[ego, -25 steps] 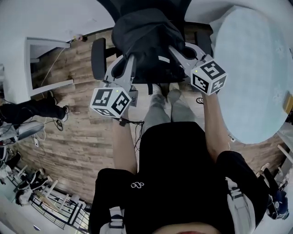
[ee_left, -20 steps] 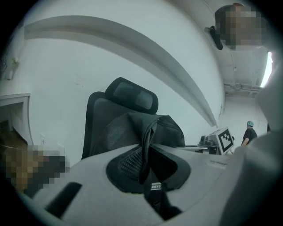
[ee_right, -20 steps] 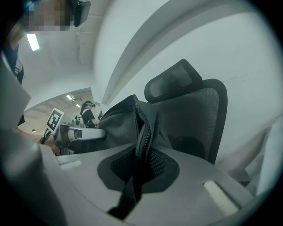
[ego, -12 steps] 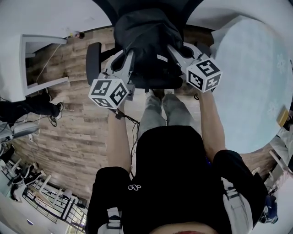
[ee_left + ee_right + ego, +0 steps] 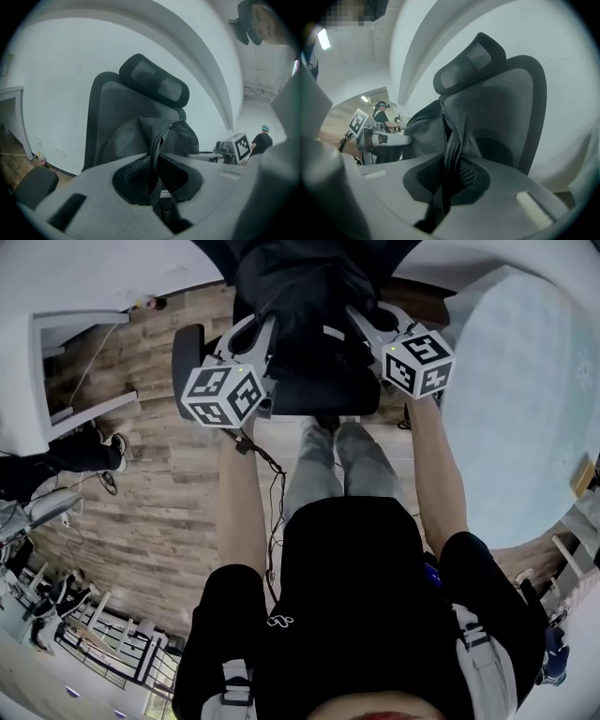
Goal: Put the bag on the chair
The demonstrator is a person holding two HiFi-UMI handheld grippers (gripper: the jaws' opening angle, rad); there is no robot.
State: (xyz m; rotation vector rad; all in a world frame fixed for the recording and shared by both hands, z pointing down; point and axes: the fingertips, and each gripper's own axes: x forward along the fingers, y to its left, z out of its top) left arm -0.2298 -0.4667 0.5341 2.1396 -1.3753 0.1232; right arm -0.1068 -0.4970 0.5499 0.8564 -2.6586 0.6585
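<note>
— Wood floor fills your head view, with a pale round table at your right. Where's the bag?
— The bag is at the chair, over its seat, held between your left gripper and right gripper. I can't tell whether it rests on the seat.
— What about your left gripper view?
— White wall behind. Your left gripper has its jaws closed on a dark strap of the bag. The bag bulges just in front of the chair's backrest, below the headrest. Your right gripper shows beyond it.
— And your right gripper view?
— Your right gripper is clamped on the bag's zipper edge. The bag is in front of the mesh backrest, and your left gripper reaches in from the far side.
</note>
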